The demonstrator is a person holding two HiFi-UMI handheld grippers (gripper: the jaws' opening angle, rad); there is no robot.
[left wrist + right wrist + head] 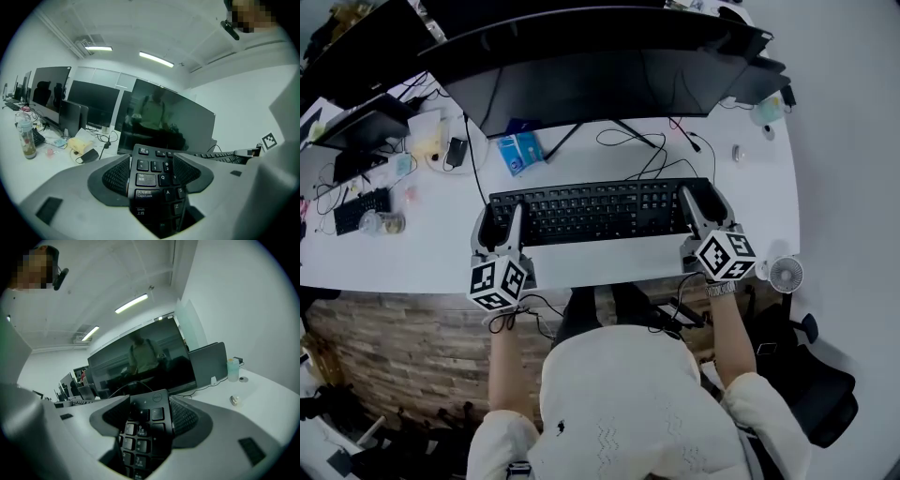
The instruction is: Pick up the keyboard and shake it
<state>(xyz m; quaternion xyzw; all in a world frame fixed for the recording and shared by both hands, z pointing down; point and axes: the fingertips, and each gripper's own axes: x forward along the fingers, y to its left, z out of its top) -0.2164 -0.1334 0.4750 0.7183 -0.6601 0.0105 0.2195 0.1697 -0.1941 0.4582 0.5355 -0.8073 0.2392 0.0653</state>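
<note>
nearest the bottom of the head view, the left claw (499, 225) and the right claw (705, 202) each reach forward over the front edge of the white surface (431, 258). each is clamped on one end of the black keyboard (600, 211). the keyboard sits in the middle of the frame, its long axis running left to right, key rows facing up, its cable trailing away toward the top. whether it rests on the surface or hangs just clear of it cannot be told.

at the left of the left gripper view a clear bottle (26, 139) stands upright with a yellowish layer in its bottom. at the right of the right gripper view a pale green cup (232, 369) stands near a small round object; what it contains is not visible.

only the head view shows the keyboard's full length and a small fan (786, 275) at the lower right edge. the left gripper view alone shows the tab, caps lock and shift keys between its pads; the right gripper view alone shows the number pad and a round logo. farthest back, a wide dark monitor (600, 80) spans the top.
</note>
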